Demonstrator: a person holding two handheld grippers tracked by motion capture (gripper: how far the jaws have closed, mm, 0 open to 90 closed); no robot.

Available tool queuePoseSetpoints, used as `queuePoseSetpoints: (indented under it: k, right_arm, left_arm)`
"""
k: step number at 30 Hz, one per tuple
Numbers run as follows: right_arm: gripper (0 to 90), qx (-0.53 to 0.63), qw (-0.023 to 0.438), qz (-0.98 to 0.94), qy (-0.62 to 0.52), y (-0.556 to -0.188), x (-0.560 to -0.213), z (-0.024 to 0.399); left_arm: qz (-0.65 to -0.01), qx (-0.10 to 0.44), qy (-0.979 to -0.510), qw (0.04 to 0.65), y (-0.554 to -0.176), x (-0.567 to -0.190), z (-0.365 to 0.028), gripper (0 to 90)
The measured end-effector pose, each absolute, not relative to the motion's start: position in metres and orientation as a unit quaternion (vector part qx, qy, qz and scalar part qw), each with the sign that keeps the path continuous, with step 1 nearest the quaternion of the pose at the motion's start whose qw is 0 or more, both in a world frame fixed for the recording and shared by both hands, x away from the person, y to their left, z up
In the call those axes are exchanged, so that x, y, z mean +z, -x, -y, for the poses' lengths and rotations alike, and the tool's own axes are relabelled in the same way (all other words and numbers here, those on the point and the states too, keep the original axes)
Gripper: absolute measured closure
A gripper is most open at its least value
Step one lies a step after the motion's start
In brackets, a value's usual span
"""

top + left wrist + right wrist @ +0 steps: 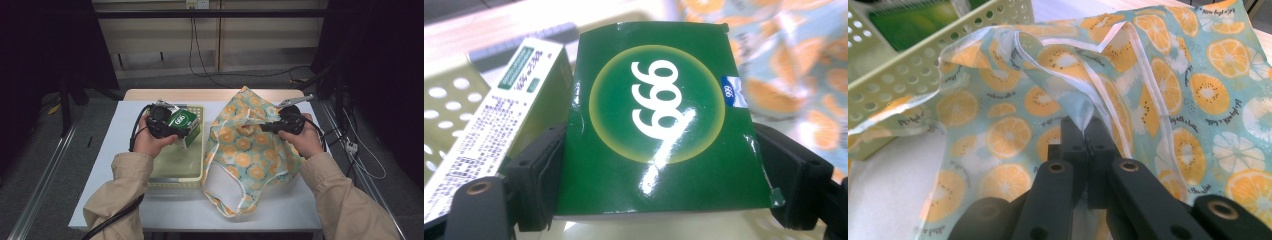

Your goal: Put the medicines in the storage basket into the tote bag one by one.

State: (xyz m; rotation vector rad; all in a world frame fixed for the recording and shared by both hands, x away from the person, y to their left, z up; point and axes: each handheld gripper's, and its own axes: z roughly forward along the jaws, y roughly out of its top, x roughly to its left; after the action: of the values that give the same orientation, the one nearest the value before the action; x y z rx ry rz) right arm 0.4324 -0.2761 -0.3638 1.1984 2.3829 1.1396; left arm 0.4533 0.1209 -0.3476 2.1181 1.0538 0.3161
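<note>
Fingers of left gripper (659, 200) clamp the green box (659, 130) by its two sides, w/ the box's round yellow-ringed face turned up to that gripper's camera. Box is held above the basket (195, 172), toward its far end, off the floor of it. Just beside the green box, a white box (499, 135) w/ small print, also over the basket. Right gripper (1084, 132) is pinched tight on the white-trimmed edge of the orange-print bag (250, 155), which lies right of the basket, touching its side.
</note>
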Motion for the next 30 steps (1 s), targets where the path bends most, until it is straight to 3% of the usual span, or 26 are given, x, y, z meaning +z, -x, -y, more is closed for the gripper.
queuePoseSetpoints:
  k: [13,30]
  right_arm:
    - [90.0,0.393,0.118,-0.814,-0.411,-0.434,-0.365,0.272]
    - [90.0,0.393,0.121,-0.812,-0.413,-0.434,-0.364,0.276]
  left_arm:
    - [-0.383,0.125,-0.819,0.408,-0.430,-0.313,-0.113,17.1]
    - [-0.301,0.095,-0.846,0.431,-0.406,-0.310,-0.044,17.0]
